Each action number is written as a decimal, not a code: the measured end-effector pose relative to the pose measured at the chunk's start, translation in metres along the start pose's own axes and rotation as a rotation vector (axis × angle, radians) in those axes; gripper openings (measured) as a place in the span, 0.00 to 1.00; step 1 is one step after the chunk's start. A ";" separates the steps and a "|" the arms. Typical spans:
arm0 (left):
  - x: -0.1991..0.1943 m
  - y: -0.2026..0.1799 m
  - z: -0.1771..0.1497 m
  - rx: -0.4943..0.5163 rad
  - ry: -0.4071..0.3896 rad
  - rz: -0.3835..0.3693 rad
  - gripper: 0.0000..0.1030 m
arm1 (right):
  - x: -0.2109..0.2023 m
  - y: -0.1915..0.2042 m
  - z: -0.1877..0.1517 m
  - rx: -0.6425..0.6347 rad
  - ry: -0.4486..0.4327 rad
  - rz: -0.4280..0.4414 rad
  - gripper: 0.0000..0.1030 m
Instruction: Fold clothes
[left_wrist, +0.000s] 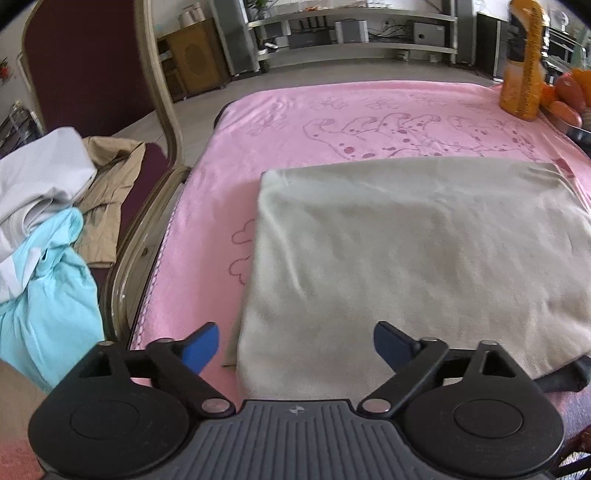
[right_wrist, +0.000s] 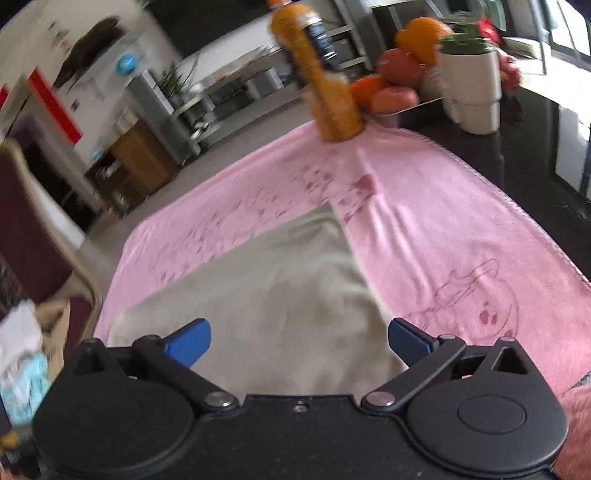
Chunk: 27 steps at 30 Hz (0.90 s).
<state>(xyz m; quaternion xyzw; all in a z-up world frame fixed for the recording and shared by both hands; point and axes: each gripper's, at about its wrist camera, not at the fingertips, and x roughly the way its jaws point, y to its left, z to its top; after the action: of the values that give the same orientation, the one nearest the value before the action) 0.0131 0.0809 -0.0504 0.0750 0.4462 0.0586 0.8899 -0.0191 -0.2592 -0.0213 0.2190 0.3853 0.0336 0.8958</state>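
Observation:
A folded grey-beige garment (left_wrist: 406, 251) lies flat on the pink blanket (left_wrist: 332, 118) that covers the table. My left gripper (left_wrist: 297, 349) is open and empty just above the garment's near edge. In the right wrist view the same garment (right_wrist: 280, 295) lies ahead. My right gripper (right_wrist: 299, 343) is open and empty above the garment's near right corner. The right wrist view is blurred by motion.
A chair (left_wrist: 155, 92) at the left holds a heap of clothes: white (left_wrist: 37, 177), tan (left_wrist: 110, 192) and light blue (left_wrist: 48, 295). An orange juice bottle (right_wrist: 321, 81), a bowl of fruit (right_wrist: 399, 81) and a white plant pot (right_wrist: 472, 88) stand at the table's far right.

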 end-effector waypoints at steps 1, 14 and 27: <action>0.000 -0.001 0.000 0.005 -0.001 -0.002 0.92 | 0.002 0.004 -0.002 -0.018 0.003 -0.005 1.00; 0.000 0.025 -0.001 -0.130 0.008 -0.088 0.69 | 0.020 -0.031 0.000 0.187 0.027 0.028 1.00; 0.011 0.014 -0.012 -0.080 0.068 -0.143 0.40 | 0.043 -0.068 -0.014 0.469 0.138 0.287 0.28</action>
<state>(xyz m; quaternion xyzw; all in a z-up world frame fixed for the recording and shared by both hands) 0.0098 0.0974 -0.0636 0.0054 0.4776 0.0151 0.8784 -0.0061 -0.3059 -0.0875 0.4697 0.4074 0.0850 0.7785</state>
